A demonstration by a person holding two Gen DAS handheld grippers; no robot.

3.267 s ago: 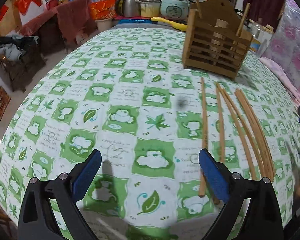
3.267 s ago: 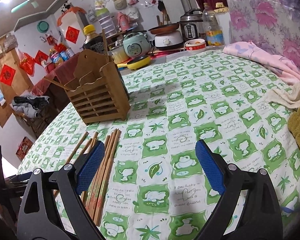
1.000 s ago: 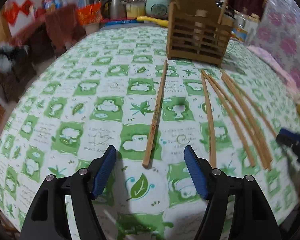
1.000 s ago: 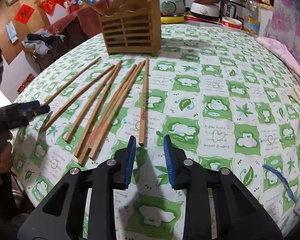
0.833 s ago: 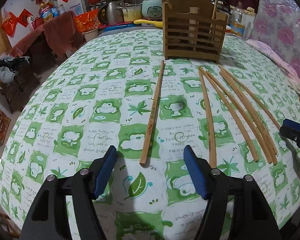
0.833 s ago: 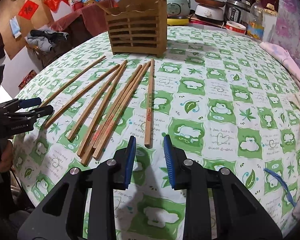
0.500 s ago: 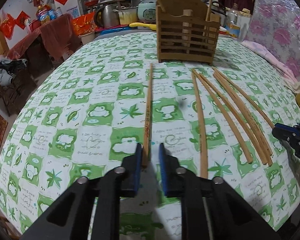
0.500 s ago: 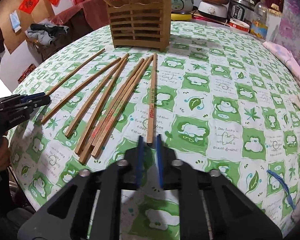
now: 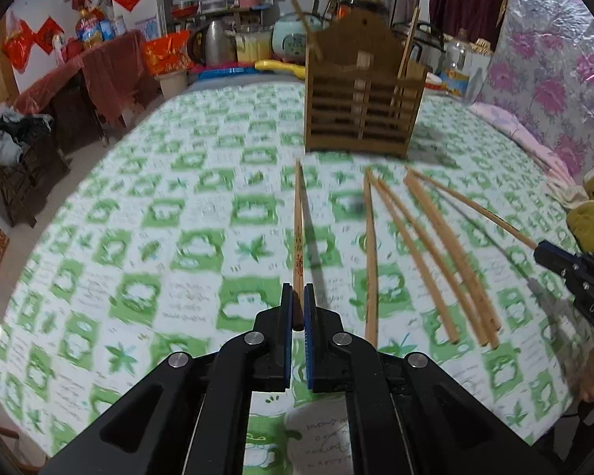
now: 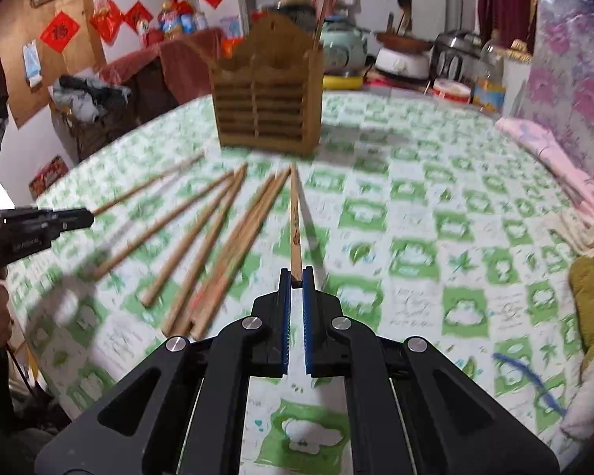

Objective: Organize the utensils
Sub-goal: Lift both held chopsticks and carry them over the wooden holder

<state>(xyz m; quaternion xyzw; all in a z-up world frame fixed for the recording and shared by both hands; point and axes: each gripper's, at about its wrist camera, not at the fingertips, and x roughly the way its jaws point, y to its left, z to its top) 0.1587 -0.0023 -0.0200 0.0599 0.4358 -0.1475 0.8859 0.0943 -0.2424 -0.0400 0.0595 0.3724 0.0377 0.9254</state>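
Left gripper (image 9: 297,308) is clenched on the near end of one chopstick (image 9: 297,229), which runs up the centre of the left wrist frame toward the wooden holder (image 9: 360,114) at upper centre. Right gripper (image 10: 296,281) is likewise clamped on the near end of a second chopstick (image 10: 295,213), pointing at the same holder (image 10: 267,111) in the upper middle of its frame. Each grip is at the very tip, with a long free length ahead.

Loose chopsticks (image 10: 202,245) lie fanned on the green checked tablecloth (image 10: 435,237), left of centre in the right wrist frame.

Risks, as judged:
- End grip gives little purchase; a stick may pivot or droop between the pads and miss a slot.
- A swinging far tip could sweep the loose sticks or knock the holder.
- Both sticks converge on one holder; they may collide at entry.
- The narrow pinch may slip under a sideways bump.
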